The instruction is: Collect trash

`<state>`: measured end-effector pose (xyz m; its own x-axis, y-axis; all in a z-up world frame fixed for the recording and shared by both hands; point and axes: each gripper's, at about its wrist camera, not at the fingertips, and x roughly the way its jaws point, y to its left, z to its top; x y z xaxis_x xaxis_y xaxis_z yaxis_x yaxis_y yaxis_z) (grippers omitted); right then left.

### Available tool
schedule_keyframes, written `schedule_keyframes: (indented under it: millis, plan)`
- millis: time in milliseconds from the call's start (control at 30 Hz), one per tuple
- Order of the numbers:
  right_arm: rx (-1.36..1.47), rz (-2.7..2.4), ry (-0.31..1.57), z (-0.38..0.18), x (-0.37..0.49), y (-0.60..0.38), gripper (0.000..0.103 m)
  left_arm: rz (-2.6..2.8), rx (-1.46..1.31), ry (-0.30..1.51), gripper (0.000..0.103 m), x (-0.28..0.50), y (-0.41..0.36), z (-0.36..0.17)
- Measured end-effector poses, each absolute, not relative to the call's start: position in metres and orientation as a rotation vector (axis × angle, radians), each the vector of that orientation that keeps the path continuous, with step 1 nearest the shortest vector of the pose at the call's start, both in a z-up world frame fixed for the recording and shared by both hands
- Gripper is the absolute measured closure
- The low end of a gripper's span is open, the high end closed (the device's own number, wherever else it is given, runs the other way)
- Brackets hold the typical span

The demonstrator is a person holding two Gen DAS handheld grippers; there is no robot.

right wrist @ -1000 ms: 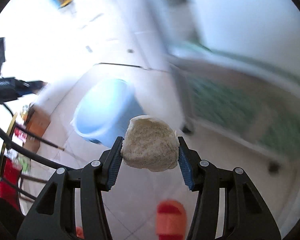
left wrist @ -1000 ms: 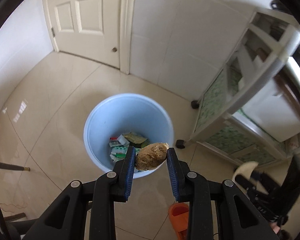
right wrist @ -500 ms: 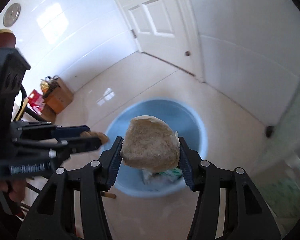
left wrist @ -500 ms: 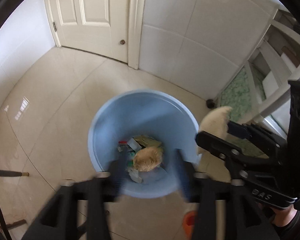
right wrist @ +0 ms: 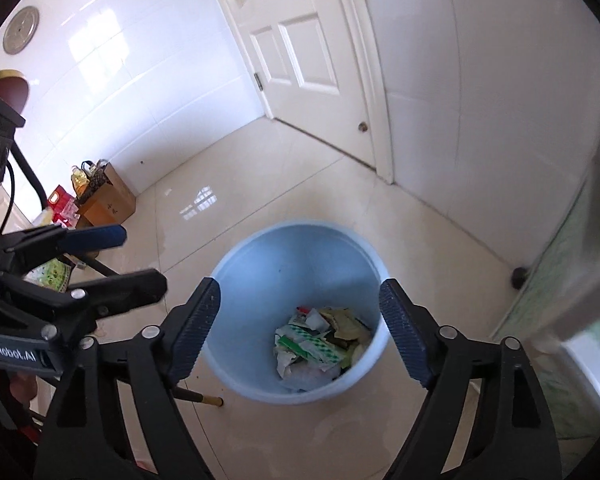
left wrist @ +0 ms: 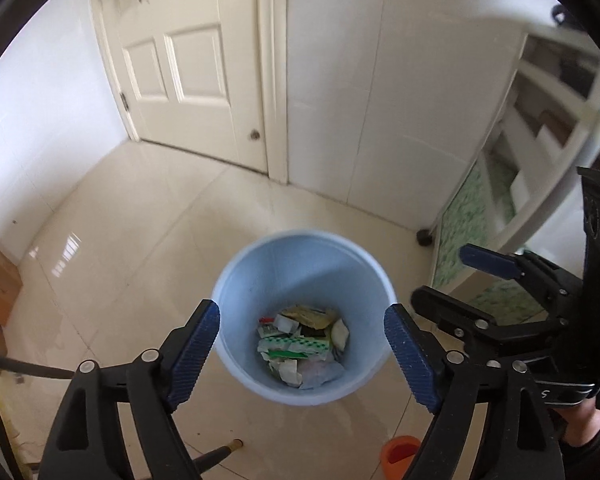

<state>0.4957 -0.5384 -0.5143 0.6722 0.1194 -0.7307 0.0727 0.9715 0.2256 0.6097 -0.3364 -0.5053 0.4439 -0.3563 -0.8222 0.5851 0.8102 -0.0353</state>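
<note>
A light blue trash bucket [left wrist: 240, 284] stands on the tiled floor, with crumpled wrappers and paper trash [left wrist: 300, 344] at its bottom. It also shows in the right wrist view [right wrist: 256, 264], with the same trash [right wrist: 320, 344] inside. My left gripper [left wrist: 302, 350] is open and empty above the bucket. My right gripper [right wrist: 300, 326] is open and empty above it too. The right gripper shows at the right of the left wrist view [left wrist: 452, 280], and the left gripper at the left of the right wrist view [right wrist: 136, 258].
A white door [left wrist: 188, 68] and tiled walls are behind the bucket. A white shelf unit [left wrist: 540, 152] with green patterned panels stands at right. Cardboard boxes and bags [right wrist: 100, 196] sit by the left wall. An orange slipper [left wrist: 400, 450] lies near the bucket.
Both grippers opened over the bucket. The brown lump left my left gripper first, then the pale lump left my right gripper. Both grippers rose higher.
</note>
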Motion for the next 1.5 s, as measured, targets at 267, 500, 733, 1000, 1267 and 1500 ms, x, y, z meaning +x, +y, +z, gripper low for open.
schedule_keyframes:
  millis: [267, 500, 733, 1000, 1267, 1500]
  plan:
    - [0.107, 0.04, 0.737, -0.396, 0.427, -0.51, 0.013, -0.6, 0.217, 0.708, 0.014, 0.498, -0.291, -0.392]
    - [-0.04, 0.059, 0.643, -0.293, 0.34, -0.459, 0.003, -0.585, 0.195, 0.515, 0.001, 0.379, -0.228, -0.289]
    - [-0.076, 0.079, 0.534, -0.188, 0.269, -0.403, 0.0, -0.495, 0.184, 0.382, 0.001, 0.269, -0.162, -0.207]
    - [-0.072, 0.131, 0.399, -0.082, 0.215, -0.323, 0.0, -0.389, 0.098, 0.265, 0.001, 0.13, -0.088, -0.142]
    - [-0.111, 0.134, 0.276, -0.008, 0.16, -0.242, 0.0, -0.326, 0.044, 0.176, 0.001, 0.027, -0.025, -0.096]
    - [-0.114, 0.11, 0.197, 0.031, 0.118, -0.191, 0.0, -0.272, 0.035, 0.119, 0.001, -0.048, 0.002, -0.064]
